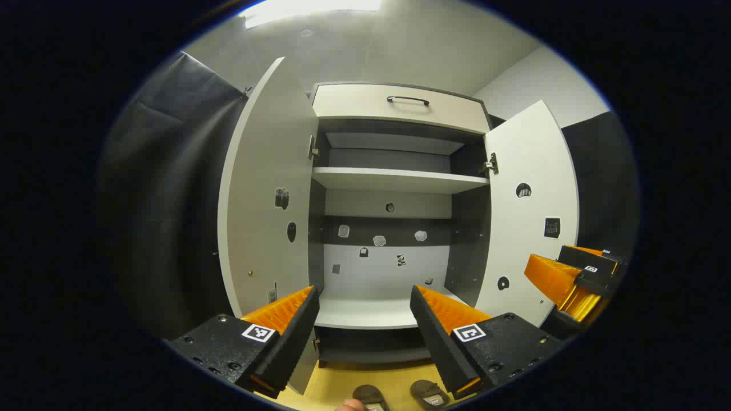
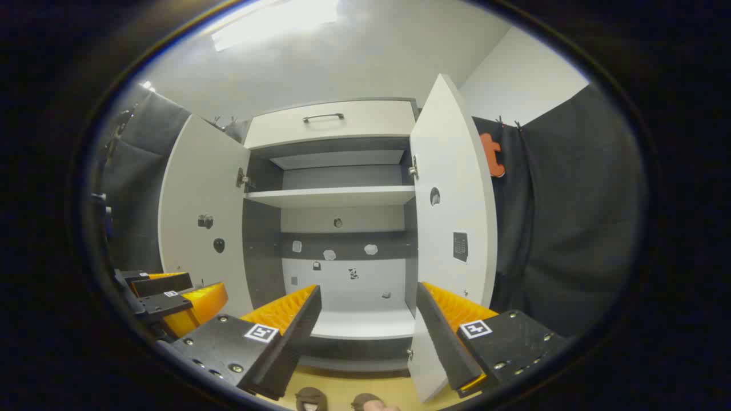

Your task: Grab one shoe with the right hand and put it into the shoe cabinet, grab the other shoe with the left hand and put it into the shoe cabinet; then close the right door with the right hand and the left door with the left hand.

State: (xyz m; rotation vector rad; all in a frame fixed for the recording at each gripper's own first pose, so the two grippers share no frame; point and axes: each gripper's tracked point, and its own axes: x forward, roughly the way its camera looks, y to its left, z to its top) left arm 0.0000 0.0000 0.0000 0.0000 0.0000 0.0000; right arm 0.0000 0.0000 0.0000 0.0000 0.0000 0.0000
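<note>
The shoe cabinet (image 1: 394,188) stands wide open against the pale wall, a boxy piece in smooth off-white board with dark grey inner sides and a flat drawer front on top carrying a slim curved dark handle (image 1: 408,100). Its left door (image 1: 265,194) and right door (image 1: 528,205) are plain matte panels swung outward on small metal hinges, each dotted with little stickers, as is the back panel of the cabinet. Inside, an upper shelf (image 1: 394,180) and a lower shelf (image 1: 365,311) are bare light boards. Below the cabinet, on the yellowish wood-look floor (image 1: 337,385), the two shoes sit side by side just in front of its base: soft, rounded brown slip-ons, one shoe (image 1: 370,395) to the left and the other shoe (image 1: 429,394) just beside it. The left gripper (image 1: 362,299) hangs in front of the lower shelf with its jaws spread wide, ribbed wedge-shaped pads facing each other and nothing between them, touching nothing. The right gripper (image 2: 368,297) is likewise before the cabinet's lower opening, jaws far apart and empty; in the left gripper view it shows beside the right door's lower edge.
</note>
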